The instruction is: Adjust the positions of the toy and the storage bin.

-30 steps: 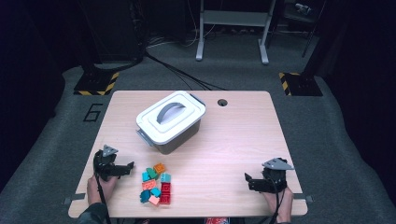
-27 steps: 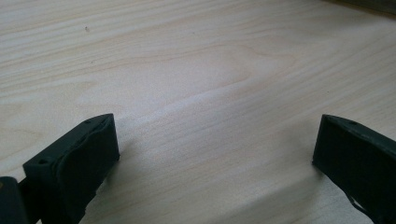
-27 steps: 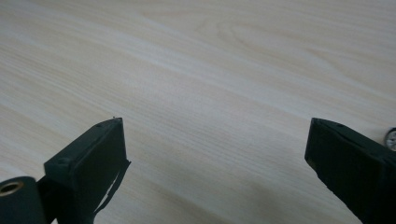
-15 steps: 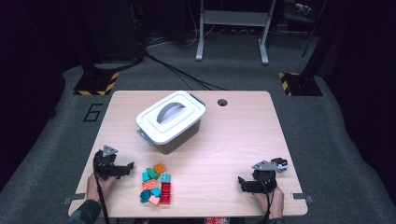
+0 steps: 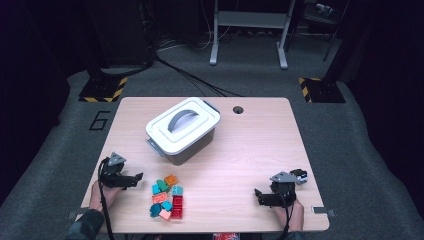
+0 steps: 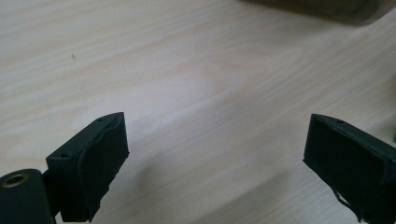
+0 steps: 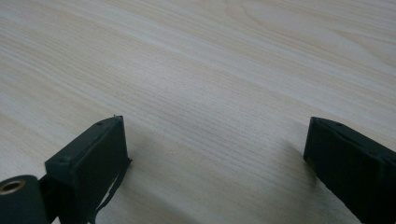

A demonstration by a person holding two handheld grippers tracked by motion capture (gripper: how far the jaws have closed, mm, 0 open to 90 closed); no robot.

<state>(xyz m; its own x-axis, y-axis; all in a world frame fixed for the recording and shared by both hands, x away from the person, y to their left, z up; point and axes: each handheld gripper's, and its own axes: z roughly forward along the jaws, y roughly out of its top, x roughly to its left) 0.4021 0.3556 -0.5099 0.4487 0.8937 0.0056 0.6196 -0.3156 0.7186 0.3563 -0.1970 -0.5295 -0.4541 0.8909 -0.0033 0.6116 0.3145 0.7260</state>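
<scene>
Between the left gripper's (image 5: pixel 136 178) jaws there is nothing but bare wood: in the left gripper view they stand wide apart, each black pad near its own edge of the picture, and they have just been closing a little with no thing between them. They point across the tabletop (image 5: pixel 250 150) toward the pile of toy bricks (image 5: pixel 166 197), which lies just beside their tips and apart from them. The gripper sits low near the front left corner, with the person's left hand (image 5: pixel 102 197) behind it and its cable trailing back over the front edge.

The right gripper's (image 5: pixel 261 196) jaws are spread wide too, with only pale wood grain between them in the right gripper view. It rests low near the front right corner in the person's right hand (image 5: pixel 290 215), pointing leftward along the tabletop, well apart from the bricks.

The bricks make a loose heap near the front edge, left of centre: teal, orange, red, green and pink pieces touching or overlapping one another. Behind them, toward the middle of the tabletop, stands a grey storage box (image 5: pixel 190 147) with its white lid (image 5: pixel 183 124) on and a grey handle (image 5: pixel 181 118) arching over it. The box sits turned at an angle to the table's edges, near the bricks but not touching them. A round cable hole (image 5: pixel 238 109) lies near the far edge.
</scene>
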